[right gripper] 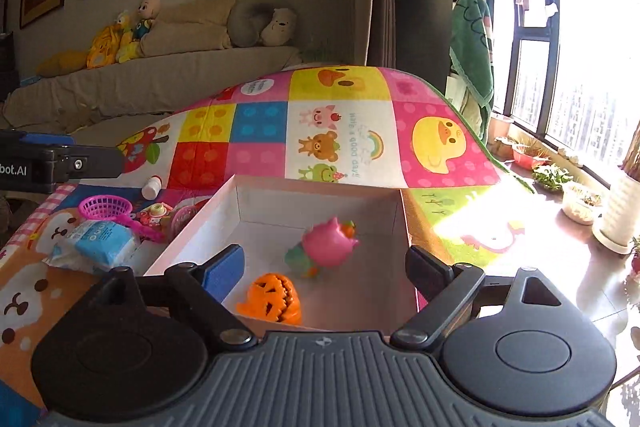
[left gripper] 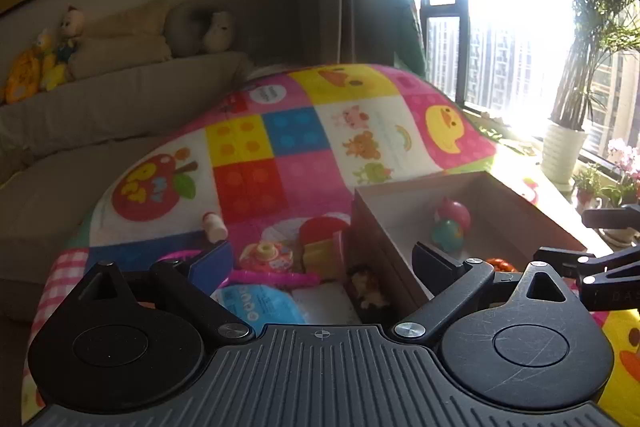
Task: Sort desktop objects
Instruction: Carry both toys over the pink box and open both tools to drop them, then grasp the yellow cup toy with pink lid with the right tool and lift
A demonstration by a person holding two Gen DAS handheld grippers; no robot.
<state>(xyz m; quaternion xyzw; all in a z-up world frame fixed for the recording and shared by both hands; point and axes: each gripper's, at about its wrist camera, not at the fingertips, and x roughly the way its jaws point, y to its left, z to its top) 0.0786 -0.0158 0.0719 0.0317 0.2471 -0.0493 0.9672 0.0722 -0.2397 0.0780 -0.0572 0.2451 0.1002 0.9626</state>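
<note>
An open cardboard box (right gripper: pixel 320 199) stands on the colourful play mat. Inside it lie an orange pumpkin toy (right gripper: pixel 274 299), a pink toy (right gripper: pixel 328 243) and a teal toy (right gripper: pixel 298 261) under it; the pink toy is blurred. My right gripper (right gripper: pixel 326 267) is open and empty over the box's near edge. My left gripper (left gripper: pixel 324 261) is open and empty, over the loose toys left of the box (left gripper: pixel 400 195). Those toys include a red and yellow toy (left gripper: pixel 322 241), a spinning top (left gripper: pixel 266 255) and a blue wipes pack (left gripper: pixel 260 303).
A small white bottle (right gripper: pixel 152 187) and a pink basket (right gripper: pixel 105 207) lie on the mat to the left. A sofa with plush toys (right gripper: pixel 124 35) is behind. Potted plants (right gripper: pixel 620 215) stand on the sill at the right.
</note>
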